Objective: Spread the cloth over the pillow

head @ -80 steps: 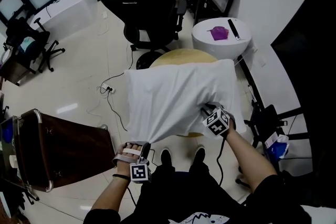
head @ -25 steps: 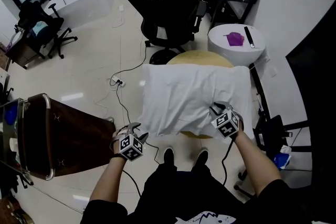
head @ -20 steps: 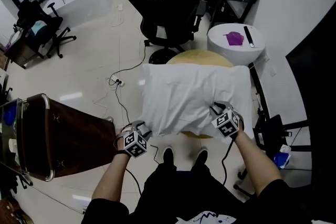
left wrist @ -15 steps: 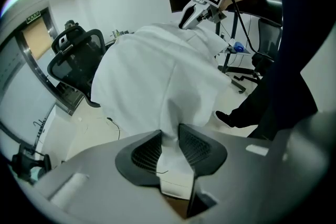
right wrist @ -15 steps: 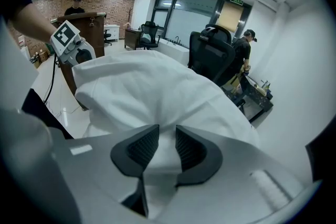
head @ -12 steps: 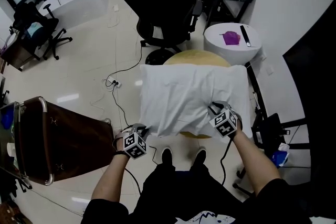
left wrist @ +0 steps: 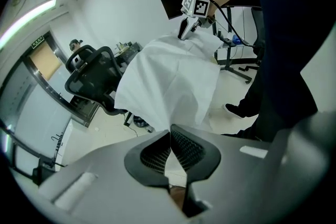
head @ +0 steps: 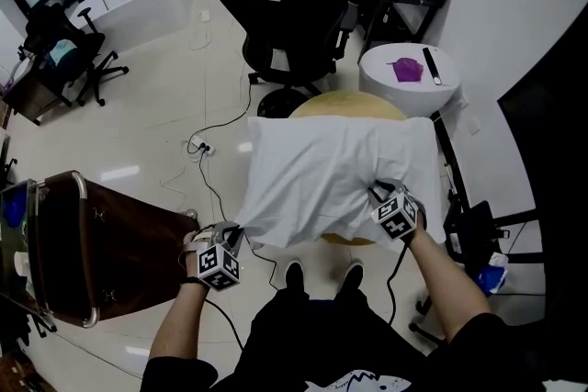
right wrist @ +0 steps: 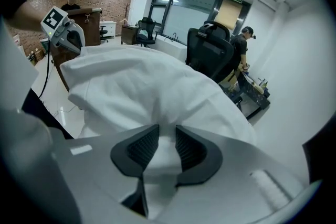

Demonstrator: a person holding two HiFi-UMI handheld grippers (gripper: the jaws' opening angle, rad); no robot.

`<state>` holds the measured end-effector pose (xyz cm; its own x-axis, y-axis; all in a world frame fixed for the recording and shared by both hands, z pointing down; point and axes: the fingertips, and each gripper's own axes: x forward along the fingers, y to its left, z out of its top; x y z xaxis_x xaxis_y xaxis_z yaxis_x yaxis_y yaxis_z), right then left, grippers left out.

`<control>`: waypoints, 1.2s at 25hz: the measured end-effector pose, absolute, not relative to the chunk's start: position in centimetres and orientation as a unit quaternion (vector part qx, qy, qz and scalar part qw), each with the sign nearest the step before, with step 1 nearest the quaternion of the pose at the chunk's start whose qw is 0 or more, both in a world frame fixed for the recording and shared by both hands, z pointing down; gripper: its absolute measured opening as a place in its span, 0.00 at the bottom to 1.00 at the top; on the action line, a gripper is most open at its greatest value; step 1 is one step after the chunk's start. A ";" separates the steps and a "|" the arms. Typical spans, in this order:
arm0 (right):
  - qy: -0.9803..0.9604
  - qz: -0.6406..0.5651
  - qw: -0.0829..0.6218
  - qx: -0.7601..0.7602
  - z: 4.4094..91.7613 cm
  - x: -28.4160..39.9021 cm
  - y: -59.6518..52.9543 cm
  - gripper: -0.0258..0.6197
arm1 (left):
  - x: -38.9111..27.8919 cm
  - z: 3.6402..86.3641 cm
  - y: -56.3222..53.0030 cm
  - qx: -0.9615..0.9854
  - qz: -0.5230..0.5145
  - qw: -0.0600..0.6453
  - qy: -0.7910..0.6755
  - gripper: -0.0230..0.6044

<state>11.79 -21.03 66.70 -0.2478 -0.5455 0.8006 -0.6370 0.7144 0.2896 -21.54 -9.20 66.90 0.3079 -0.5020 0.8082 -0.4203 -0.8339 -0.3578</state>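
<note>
A white cloth [head: 331, 170] lies draped over the pillow on a round yellowish table [head: 344, 103]; the pillow itself is hidden beneath it. My left gripper [head: 235, 234] is shut on the cloth's near-left corner, which is drawn out off the table edge. In the left gripper view the cloth [left wrist: 168, 76] narrows to a thin point pinched at the left gripper [left wrist: 169, 136]. My right gripper [head: 384, 196] is shut on a thick bunch of cloth at the near-right side. That fold [right wrist: 136, 86] fills the gap at the right gripper [right wrist: 167, 136].
A black office chair [head: 285, 14] stands behind the table. A white round side table [head: 413, 78] with a purple item is at the back right. A brown wooden piece [head: 92, 243] is at my left, cables [head: 207, 147] cross the floor, and a black stand [head: 469, 216] is on the right.
The left gripper moved in to the cloth's near-left corner, shut on it, and drew it back and to the left. The right gripper kept its hold in place.
</note>
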 end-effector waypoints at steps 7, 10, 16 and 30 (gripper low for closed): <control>-0.785 0.046 0.489 0.378 66.8 11.4 -21.3 0.22 | -24.6 65.1 -8.7 -0.804 -0.511 0.052 0.300 0.04; -0.784 0.051 0.489 0.380 67.0 11.5 -21.5 0.22 | -24.4 65.5 -8.3 -0.809 -0.504 0.040 0.298 0.04; -0.780 0.048 0.495 0.379 66.3 11.5 -21.2 0.22 | -21.8 68.6 -7.2 -0.823 -0.504 0.013 0.260 0.04; -0.923 0.023 0.353 0.151 50.9 -1.4 -28.1 0.22 | -21.6 66.5 -7.5 -0.795 -0.527 -0.008 0.302 0.04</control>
